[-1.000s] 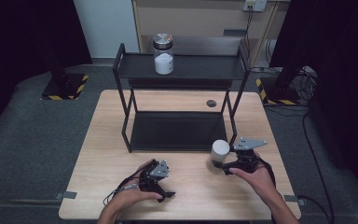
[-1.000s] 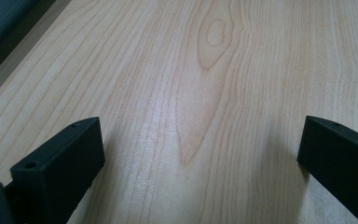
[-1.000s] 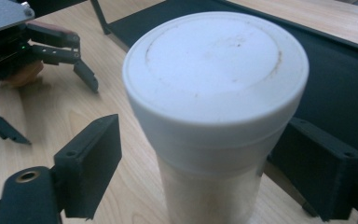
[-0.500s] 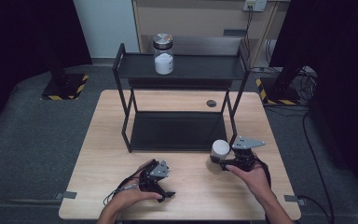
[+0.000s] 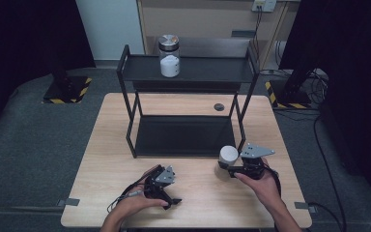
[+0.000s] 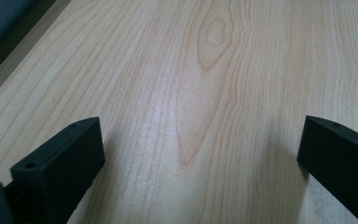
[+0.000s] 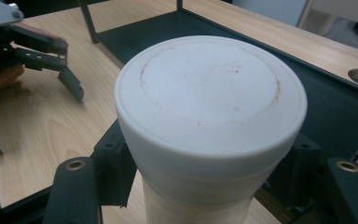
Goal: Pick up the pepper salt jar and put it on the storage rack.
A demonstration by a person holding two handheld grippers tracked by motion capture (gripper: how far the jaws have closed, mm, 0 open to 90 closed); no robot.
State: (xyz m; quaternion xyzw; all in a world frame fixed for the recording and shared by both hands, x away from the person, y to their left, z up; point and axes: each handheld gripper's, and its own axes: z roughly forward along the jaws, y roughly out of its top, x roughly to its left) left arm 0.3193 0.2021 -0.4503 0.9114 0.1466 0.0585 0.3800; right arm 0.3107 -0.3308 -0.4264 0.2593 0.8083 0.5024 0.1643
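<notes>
The right gripper point(image 5: 228, 170) has just closed its jaws on the white-lidded jar point(image 5: 228, 157), gripping it below the lid. The jar stands upright on the table point(image 5: 101, 159), just in front of the black shelf rack point(image 5: 183, 135) and near its front right leg. The left gripper point(image 5: 166, 191) rests near the table's front edge, jaws wide apart, bare wood between them.

We hold the black two-jaw right gripper point(image 5: 228, 169) near the tabletop's right edge, its jaws just closed and pressing both sides of a white lidded container point(image 7: 209, 135). Our left hand point(image 5: 135, 203) rests the black left gripper point(image 5: 174, 202) by the near edge, jaws spread wide apart.
</notes>
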